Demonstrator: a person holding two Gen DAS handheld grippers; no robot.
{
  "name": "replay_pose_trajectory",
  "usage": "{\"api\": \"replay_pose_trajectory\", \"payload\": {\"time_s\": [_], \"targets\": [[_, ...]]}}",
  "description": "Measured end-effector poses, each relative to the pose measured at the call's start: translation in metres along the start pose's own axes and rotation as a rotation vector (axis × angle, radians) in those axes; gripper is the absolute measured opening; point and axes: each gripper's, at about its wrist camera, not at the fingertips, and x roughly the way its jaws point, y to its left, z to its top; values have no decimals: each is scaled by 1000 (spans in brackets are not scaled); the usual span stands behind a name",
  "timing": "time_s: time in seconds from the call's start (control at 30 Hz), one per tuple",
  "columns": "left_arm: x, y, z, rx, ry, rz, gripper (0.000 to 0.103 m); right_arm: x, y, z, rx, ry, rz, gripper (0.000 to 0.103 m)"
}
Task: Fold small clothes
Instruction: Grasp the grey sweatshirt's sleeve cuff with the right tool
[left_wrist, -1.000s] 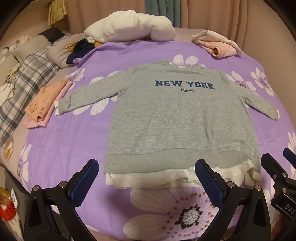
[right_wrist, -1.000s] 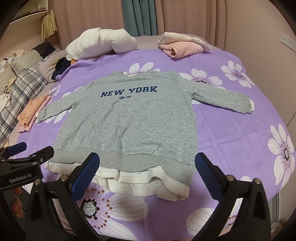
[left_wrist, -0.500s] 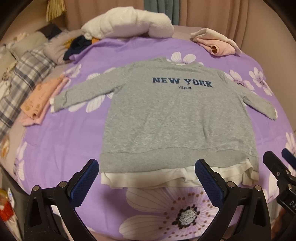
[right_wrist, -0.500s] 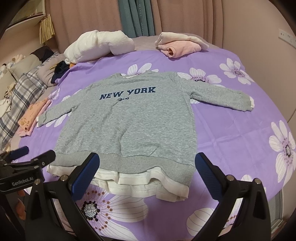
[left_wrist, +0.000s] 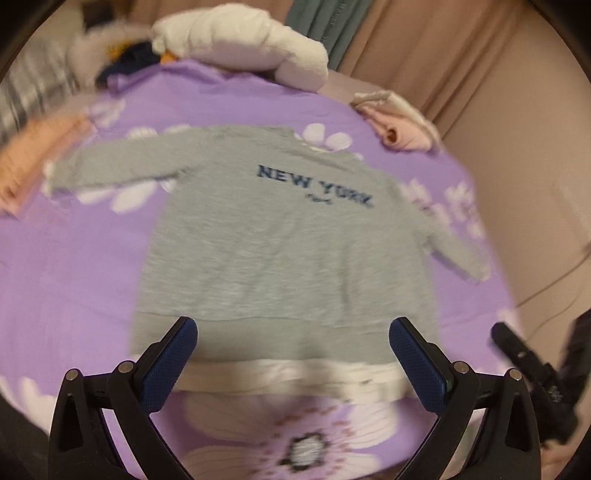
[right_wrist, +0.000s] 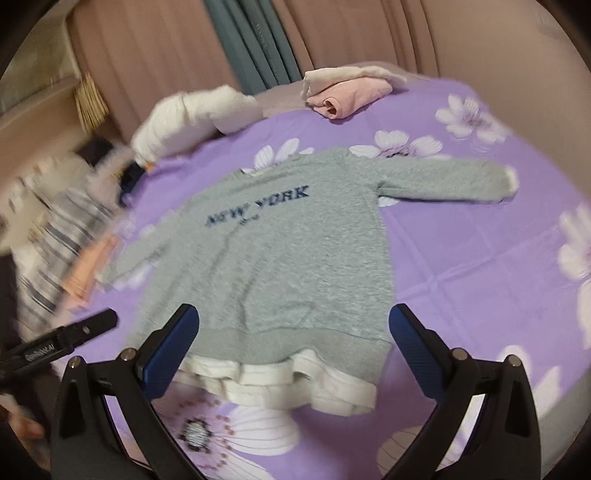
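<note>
I've got both the left gripper (left_wrist: 293, 354) and right gripper (right_wrist: 294, 341) spread wide with nothing in them, grey sweatshirt (right_wrist: 280, 254) lying flat on the purple bedspread (right_wrist: 480, 258) at 12 o'clock.

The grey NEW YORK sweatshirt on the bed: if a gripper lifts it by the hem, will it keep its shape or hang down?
The grey sweatshirt will probably droop: it lies flat and follows the purple bedspread, so it looks soft. Its spread sleeve would likely trail. The white hem layer already ruffles and may bunch.
</note>
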Motion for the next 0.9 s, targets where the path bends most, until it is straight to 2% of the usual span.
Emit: {"api": "replay_pose_trajectory", "payload": {"time_s": [0.1, 0.23, 0.3, 0.4, 0.47, 0.7, 0.9], "targets": [[15, 13, 9, -87, 40, -70, 103, 5, -34, 7, 143, -19, 108, 103], [30, 23, 25, -144, 22, -109, 103, 16, -80, 18, 287, -62, 147, 103], [37, 26, 33, -163, 15, -130, 103, 25, -105, 28, 346, -97, 127, 103], [53, 35, 48, -235, 37, -229, 103, 45, -148, 44, 460, -117, 84, 103], [60, 35, 57, -252, 21, -257, 103, 58, -168, 56, 481, -123, 32, 103], [86, 30, 84, -282, -19, -289, 103, 105, -224, 97, 556, -102, -101, 97], [119, 16, 99, -217, 53, -224, 103, 116, -265, 112, 671, -223, -72, 89]]}}
